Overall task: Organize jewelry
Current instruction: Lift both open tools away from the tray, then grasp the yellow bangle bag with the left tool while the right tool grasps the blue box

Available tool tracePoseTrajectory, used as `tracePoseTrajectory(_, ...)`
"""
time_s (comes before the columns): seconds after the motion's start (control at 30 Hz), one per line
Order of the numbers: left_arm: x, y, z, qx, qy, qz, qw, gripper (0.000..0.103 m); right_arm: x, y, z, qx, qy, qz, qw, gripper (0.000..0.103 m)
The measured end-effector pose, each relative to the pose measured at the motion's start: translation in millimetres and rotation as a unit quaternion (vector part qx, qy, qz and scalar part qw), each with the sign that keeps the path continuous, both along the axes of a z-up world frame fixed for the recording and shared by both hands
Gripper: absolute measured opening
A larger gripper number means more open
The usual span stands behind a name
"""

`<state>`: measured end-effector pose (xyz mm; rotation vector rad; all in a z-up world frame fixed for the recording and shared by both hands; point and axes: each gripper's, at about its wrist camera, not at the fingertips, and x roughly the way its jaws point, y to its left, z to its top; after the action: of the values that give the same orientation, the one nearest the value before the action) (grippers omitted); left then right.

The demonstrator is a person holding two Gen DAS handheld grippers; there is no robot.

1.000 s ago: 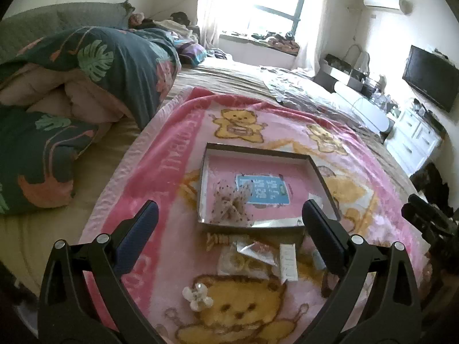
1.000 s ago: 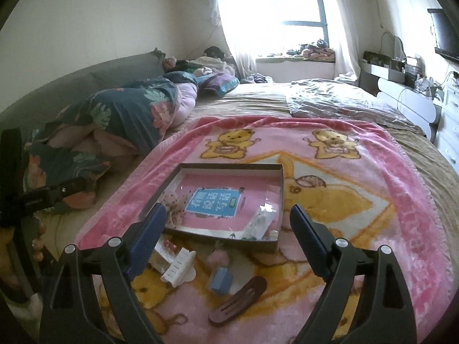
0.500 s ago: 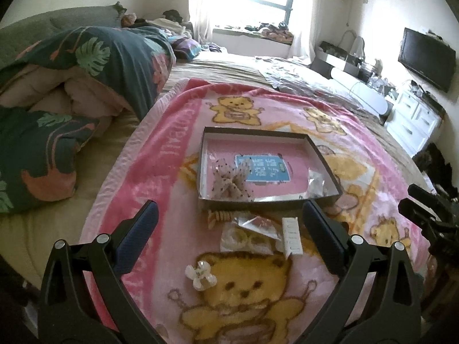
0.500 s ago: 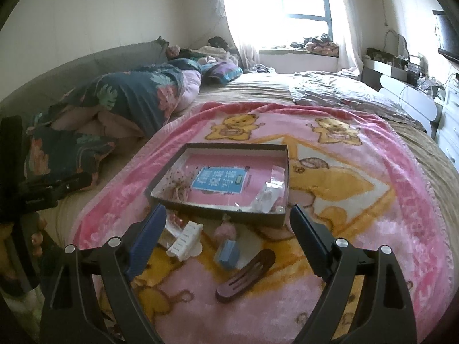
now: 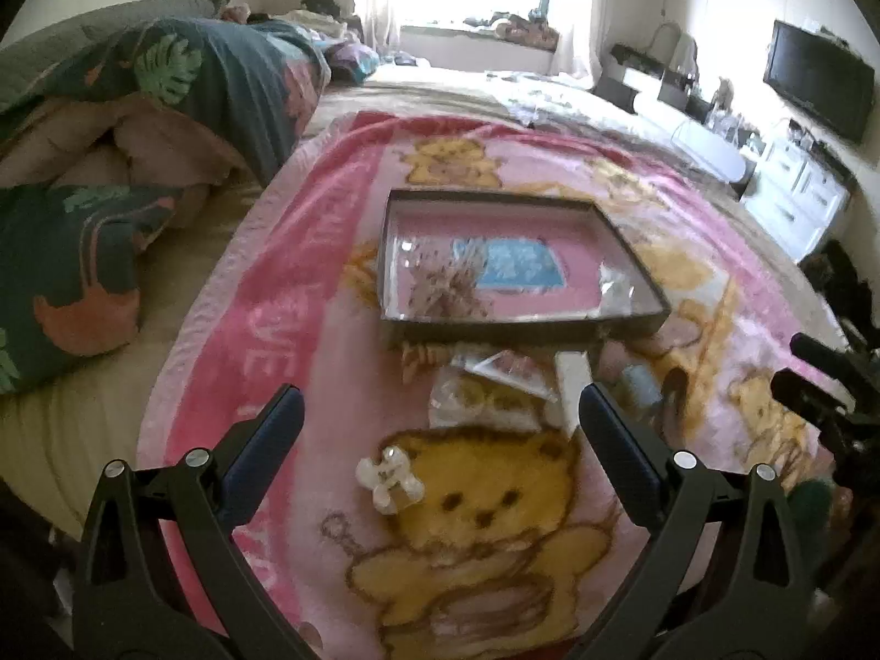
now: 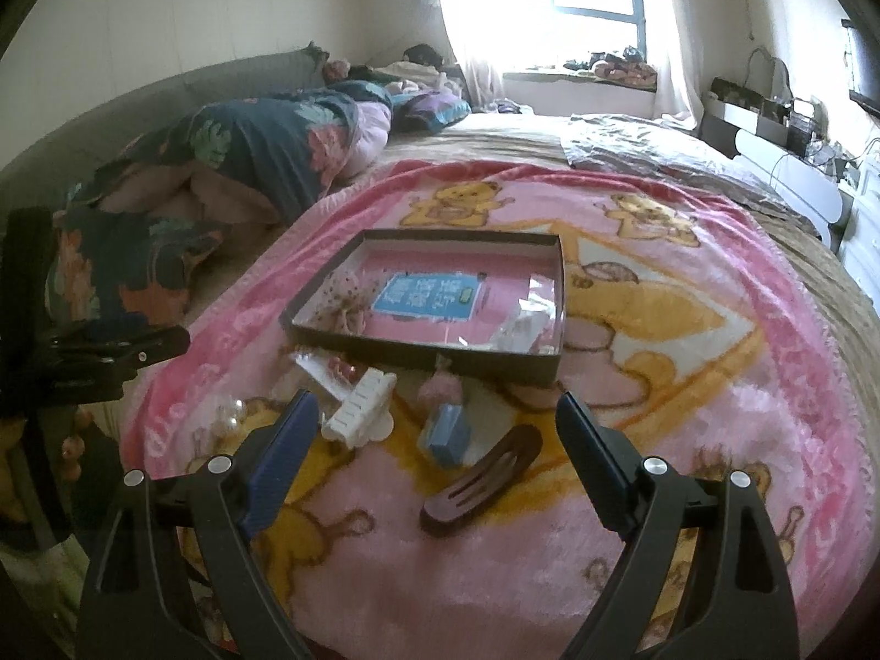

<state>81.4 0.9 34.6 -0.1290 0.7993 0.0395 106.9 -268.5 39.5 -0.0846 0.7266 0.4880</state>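
Observation:
A shallow dark tray (image 5: pixel 522 324) (image 6: pixel 429 355) lies on the pink bear blanket, holding a dotted bow (image 5: pixel 448 289), a blue card (image 6: pixel 429 297) and a clear packet (image 6: pixel 522 324). In front of it are loose pieces: a white claw clip (image 6: pixel 360 404), a blue clip (image 6: pixel 448 434), a brown hair clip (image 6: pixel 484 481), a pink bobble (image 6: pixel 440 388), clear bags (image 5: pixel 495 379) and a clear bow clip (image 5: pixel 388 481). My left gripper (image 5: pixel 440 423) hovers open over the bags and bow clip. My right gripper (image 6: pixel 437 429) stands open above the blue and brown clips. Neither holds anything.
The pink blanket (image 6: pixel 687 385) covers a wide bed. A heap of dark floral quilt (image 5: pixel 181 88) lies to the left. White drawers (image 5: pixel 797 203) and a television (image 5: pixel 814 88) stand at the right wall, under a bright window.
Both grippers have come lower and closer to the blanket; the tray and loose pieces look larger and nearer. Jaws stayed wide on both.

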Motion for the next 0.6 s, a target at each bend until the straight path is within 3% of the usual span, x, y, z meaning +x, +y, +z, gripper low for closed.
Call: tracePoseTrajectory(0.6, 26.2, -6.6, -69.9, 0.029, 0.089, -0.022, 0.9954, 0.093, 18.5, 15.8, -48.0, -0.034, 0.049, 0.018, 0.998, 0.087)
